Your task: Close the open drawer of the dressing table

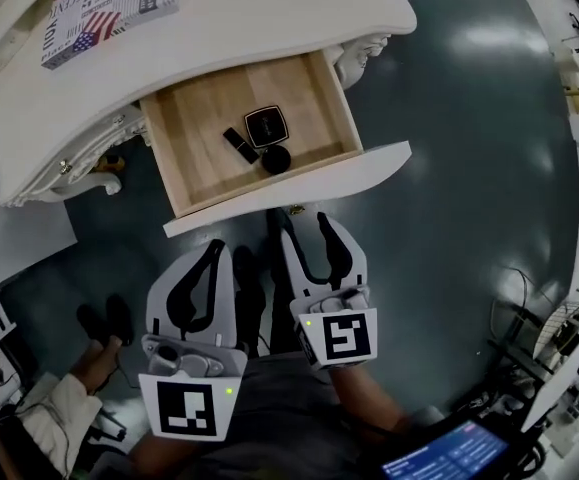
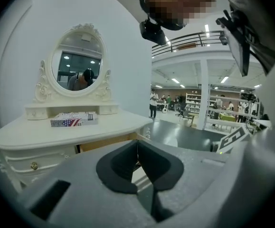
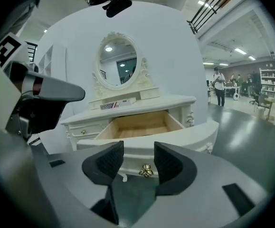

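- Status: drawer (image 1: 194, 133) of the dressing table (image 1: 269, 18) is pulled far out, wooden floor showing, white drawer front (image 1: 289, 190) towards the person.
- Near the middle of that front's edge sits the right gripper (image 1: 307, 218), jaws wide apart and clamping nothing. In the right gripper view the brass knob (image 3: 146, 170) shows between them, untouched.
- Beside it, further back from the front, is the left gripper (image 1: 218, 246), jaws together, empty.
- Step in hand, my read: get a gripper onto the front and push it in.
- Best contact is probably flat on the front by the knob, pushing straight along the slides. An off-centre shove likely skews the drawer and jams it.
- No need to clamp the knob; a closed tip or jaw face should do.
- Ease off at the end: compact (image 1: 265, 124), lipstick (image 1: 239, 144) and round black cap (image 1: 276, 159) lie loose toward the front edge of the drawer floor and could slide.
- Book (image 1: 109, 3) near the tabletop's back edge is out of the way.
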`<action>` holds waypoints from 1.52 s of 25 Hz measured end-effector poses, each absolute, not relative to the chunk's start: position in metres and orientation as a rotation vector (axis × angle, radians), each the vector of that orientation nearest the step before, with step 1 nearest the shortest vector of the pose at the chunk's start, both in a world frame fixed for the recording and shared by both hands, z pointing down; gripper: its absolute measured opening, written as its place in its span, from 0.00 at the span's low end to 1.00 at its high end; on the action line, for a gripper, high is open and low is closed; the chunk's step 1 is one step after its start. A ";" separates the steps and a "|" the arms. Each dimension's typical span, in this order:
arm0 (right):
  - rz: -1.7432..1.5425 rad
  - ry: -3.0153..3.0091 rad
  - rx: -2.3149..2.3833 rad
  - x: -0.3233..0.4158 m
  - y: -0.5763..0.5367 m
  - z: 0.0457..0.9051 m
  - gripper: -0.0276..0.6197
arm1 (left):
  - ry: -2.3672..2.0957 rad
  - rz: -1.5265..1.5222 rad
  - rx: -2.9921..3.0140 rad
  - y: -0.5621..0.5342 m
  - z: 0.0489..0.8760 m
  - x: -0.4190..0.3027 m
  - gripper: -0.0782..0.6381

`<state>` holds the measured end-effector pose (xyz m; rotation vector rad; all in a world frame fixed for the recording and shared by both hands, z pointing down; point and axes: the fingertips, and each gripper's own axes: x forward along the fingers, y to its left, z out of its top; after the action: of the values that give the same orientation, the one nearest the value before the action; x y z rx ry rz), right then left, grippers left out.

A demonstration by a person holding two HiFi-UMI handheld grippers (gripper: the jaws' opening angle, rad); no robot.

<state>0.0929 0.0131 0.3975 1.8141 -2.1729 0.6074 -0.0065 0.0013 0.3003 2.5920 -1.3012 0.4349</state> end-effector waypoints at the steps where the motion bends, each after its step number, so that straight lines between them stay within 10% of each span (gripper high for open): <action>1: 0.618 -2.169 1.807 0.093 0.014 0.402 0.32 | -1.300 0.437 2.585 0.001 0.303 -0.006 0.13; 38: 0.693 -2.187 1.647 0.090 -0.019 0.441 0.32 | -1.398 0.481 2.433 -0.024 0.332 -0.015 0.13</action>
<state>0.0902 -0.0195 0.4409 1.6472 -2.1866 0.6927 -0.0152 -0.0237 0.3316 2.4330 -1.3983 0.4811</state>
